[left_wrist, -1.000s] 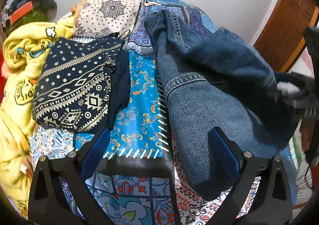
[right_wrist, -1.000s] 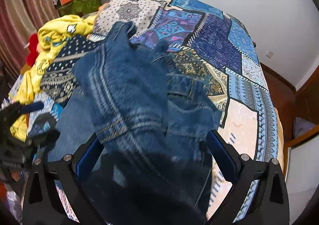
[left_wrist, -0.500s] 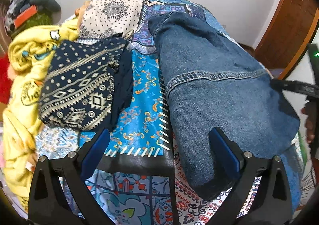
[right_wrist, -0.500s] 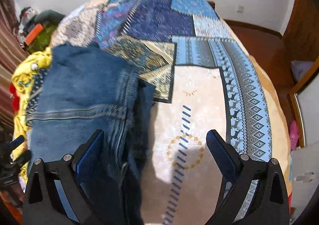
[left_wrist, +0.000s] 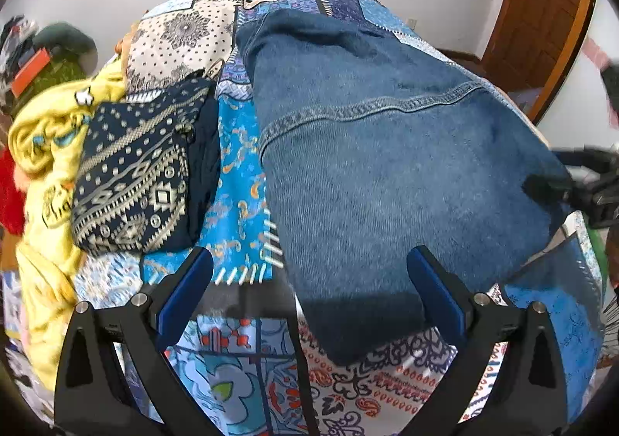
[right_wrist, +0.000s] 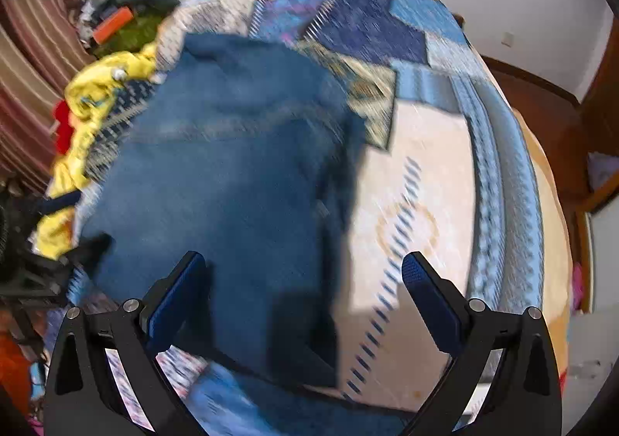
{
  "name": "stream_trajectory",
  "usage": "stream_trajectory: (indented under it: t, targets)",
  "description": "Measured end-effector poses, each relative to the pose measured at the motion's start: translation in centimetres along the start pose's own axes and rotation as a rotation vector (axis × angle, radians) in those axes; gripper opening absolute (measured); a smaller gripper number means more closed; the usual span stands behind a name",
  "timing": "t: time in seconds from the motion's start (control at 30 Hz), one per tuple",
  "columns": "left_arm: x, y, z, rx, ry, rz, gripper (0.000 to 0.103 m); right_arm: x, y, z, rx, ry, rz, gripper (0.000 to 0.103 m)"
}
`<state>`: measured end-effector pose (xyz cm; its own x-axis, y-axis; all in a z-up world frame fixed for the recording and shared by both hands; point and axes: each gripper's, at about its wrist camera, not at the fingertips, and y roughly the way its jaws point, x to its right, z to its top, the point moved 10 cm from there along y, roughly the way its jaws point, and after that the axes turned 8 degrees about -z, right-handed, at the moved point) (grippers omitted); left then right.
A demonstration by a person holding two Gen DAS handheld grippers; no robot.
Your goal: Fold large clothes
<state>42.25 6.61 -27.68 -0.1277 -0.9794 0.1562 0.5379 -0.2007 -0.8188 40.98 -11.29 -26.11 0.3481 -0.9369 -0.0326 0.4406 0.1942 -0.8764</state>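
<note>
A pair of blue denim jeans lies folded flat on the patchwork bedspread; it also shows in the right wrist view, blurred. My left gripper is open and empty, above the near end of the jeans. My right gripper is open and empty, above the near right edge of the jeans. The right gripper shows in the left wrist view at the jeans' right edge.
A folded navy patterned garment lies left of the jeans. A yellow blanket is piled at the bed's left edge. Bare bedspread spreads right of the jeans. A wooden door stands at the right.
The right gripper has let go of the jeans' upper layer, which now lies flat. The right gripper has pulled back toward the near edge. The left gripper rose a little.
</note>
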Motion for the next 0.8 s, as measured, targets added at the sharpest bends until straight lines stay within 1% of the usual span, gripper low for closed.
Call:
stream_trajectory:
  t: [0.03, 0.07, 0.17, 0.27, 0.33, 0.4, 0.47, 0.53, 0.63, 0.7, 0.73, 0.8]
  targets:
    - [-0.1, -0.1, -0.3, -0.003, -0.013, -0.013, 0.102, 0.3, 0.1, -0.6, -0.005, -0.001, -0.004, 0.101]
    - [-0.2, -0.2, -0.6, -0.009, -0.032, -0.031, 0.102, 0.7, -0.1, -1.3, -0.008, 0.006, 0.007, 0.101]
    - [-0.3, -0.8, -1.2, -0.012, -0.059, -0.056, 0.102, 1.8, -0.8, -2.6, -0.023, 0.037, 0.031, 0.101]
    - [-0.1, -1.4, -1.2, -0.021, -0.049, -0.049, 0.102, 2.8, -1.6, -3.2, -0.029, 0.052, 0.027, 0.101]
    - [-0.1, -2.0, -1.0, -0.019, -0.009, -0.02, 0.102, 3.1, -2.4, -3.2, -0.014, 0.065, 0.02, 0.101]
    - [-0.1, -2.6, -0.4, -0.015, 0.05, 0.032, 0.101, 3.2, -3.5, -2.6, 0.016, 0.067, 0.027, 0.101]
    - [-0.3, -3.1, 0.1, -0.008, 0.084, 0.079, 0.101, 3.0, -4.7, -1.4, 0.056, 0.064, 0.035, 0.101]
    - [-0.7, -3.6, 1.3, 0.014, 0.102, 0.097, 0.101, 2.8, -5.5, -0.1, 0.096, 0.065, 0.05, 0.101]
    - [-1.5, -4.0, 3.4, 0.039, 0.075, 0.091, 0.101, 2.3, -6.0, 2.0, 0.132, 0.074, 0.087, 0.101]
    - [-1.9, -4.0, 4.6, 0.049, 0.052, 0.072, 0.101, 1.8, -5.5, 3.5, 0.131, 0.09, 0.117, 0.101]
    - [-2.0, -3.9, 5.1, 0.052, 0.035, 0.052, 0.101, 1.6, -5.1, 4.0, 0.122, 0.097, 0.135, 0.101]
    - [-2.3, -2.9, 6.4, 0.04, -0.016, -0.013, 0.101, 1.1, -4.0, 4.8, 0.095, 0.103, 0.166, 0.101]
